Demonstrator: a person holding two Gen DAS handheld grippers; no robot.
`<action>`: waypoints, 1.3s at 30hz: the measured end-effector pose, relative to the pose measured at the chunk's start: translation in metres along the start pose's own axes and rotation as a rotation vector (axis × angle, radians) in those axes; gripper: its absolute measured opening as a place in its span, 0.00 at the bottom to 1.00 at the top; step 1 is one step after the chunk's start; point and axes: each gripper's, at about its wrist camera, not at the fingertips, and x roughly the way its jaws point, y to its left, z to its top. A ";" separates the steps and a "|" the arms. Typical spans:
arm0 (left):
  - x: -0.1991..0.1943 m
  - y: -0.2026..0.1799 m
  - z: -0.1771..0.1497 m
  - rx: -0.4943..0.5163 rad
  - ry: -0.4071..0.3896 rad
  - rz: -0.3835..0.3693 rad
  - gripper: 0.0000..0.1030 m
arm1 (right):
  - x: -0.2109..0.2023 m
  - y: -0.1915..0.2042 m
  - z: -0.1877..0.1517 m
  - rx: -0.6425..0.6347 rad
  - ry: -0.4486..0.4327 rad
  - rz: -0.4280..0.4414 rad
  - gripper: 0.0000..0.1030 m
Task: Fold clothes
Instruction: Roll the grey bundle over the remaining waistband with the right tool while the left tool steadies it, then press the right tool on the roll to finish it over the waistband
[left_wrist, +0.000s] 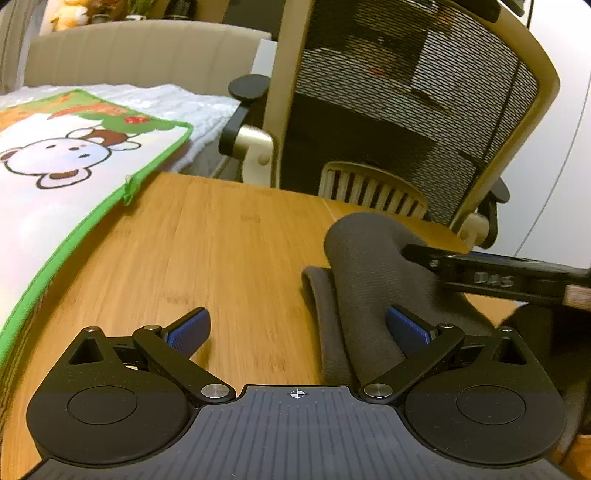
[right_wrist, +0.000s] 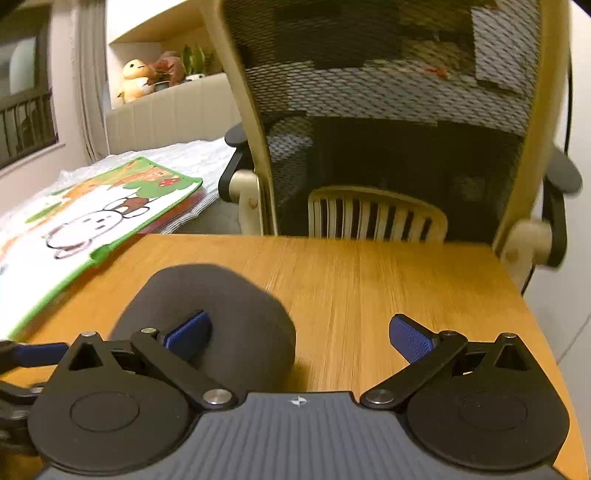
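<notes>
Left gripper (left_wrist: 297, 328): fingers are standing wide apart, holding nothing, its right pad over the cloth's near part.
Right gripper (right_wrist: 299, 332): also spread apart and empty, its left pad over the cloth.
Cloth (left_wrist: 364, 280): dark grey, lying bunched in a rounded hump mid-tabletop (left_wrist: 221, 240), between both grippers.
Advice: I'd be pinching near corners low, then carrying them toward the far edge, by the chair (right_wrist: 388, 129).

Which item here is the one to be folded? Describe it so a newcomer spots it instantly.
Start at the wooden table in front of the mesh office chair. Near its front edge, between the two open grippers, lies a dark grey garment, rolled over into a rounded hump. Unlike the flat, bright cartoon-printed bag with green trim to its left, it is plain, dark and ribbed.
</notes>
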 end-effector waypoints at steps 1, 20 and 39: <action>0.000 0.000 0.000 -0.004 0.000 0.000 1.00 | 0.002 0.002 0.001 0.001 0.001 -0.006 1.00; 0.000 0.003 -0.004 -0.029 -0.004 -0.012 1.00 | -0.046 -0.016 -0.046 0.192 0.001 0.060 1.00; -0.014 0.027 -0.003 -0.052 -0.010 0.032 1.00 | -0.035 0.006 -0.051 0.229 0.007 0.125 1.00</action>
